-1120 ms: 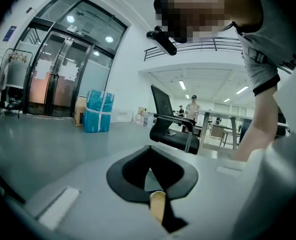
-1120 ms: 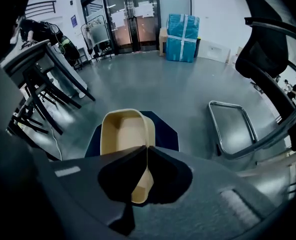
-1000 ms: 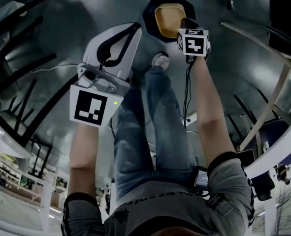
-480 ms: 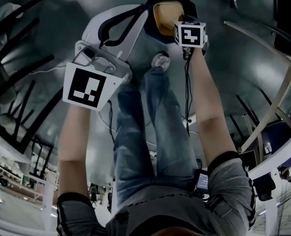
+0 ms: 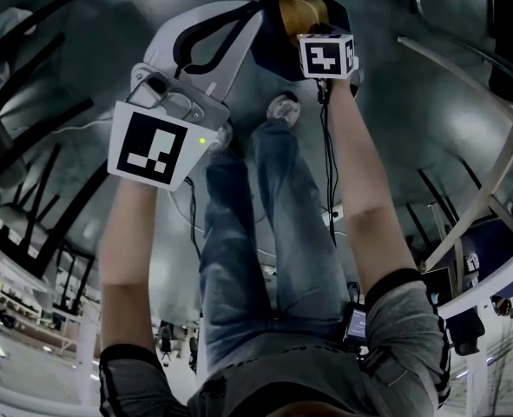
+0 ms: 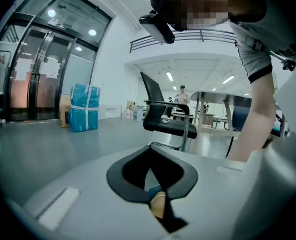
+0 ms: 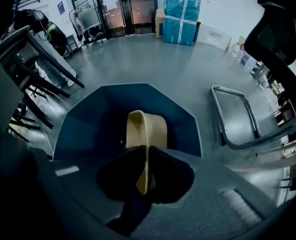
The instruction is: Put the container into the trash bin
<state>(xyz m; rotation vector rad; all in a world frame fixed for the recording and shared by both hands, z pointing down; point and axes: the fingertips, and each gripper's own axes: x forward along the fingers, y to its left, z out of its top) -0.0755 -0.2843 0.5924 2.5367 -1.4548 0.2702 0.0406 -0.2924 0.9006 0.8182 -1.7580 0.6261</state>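
Note:
A tan container (image 7: 148, 129) hangs edge-on over the dark blue, eight-sided trash bin (image 7: 92, 119) on the floor. My right gripper (image 7: 145, 159) is shut on the container's rim. From the head view, the container (image 5: 295, 9) shows just above the right gripper's marker cube, with the bin (image 5: 278, 55) beneath it. The white left gripper (image 5: 254, 9) reaches beside the bin's left edge, its jaws shut with nothing between them. In the left gripper view, a sliver of the tan container (image 6: 158, 204) and of the blue bin (image 6: 154, 188) shows past the left gripper (image 6: 151, 181).
Dark chair legs (image 5: 30, 129) stand at the left. A metal chair frame (image 7: 233, 119) sits right of the bin and a blue wrapped package (image 7: 182, 11) beyond it. A black office chair (image 6: 165, 116) is farther off. The person's shoe (image 5: 282, 107) is near the bin.
The right gripper has moved farther over the bin and the container has turned from open-face to edge-on. The left gripper has moved forward, up to the bin's left edge.

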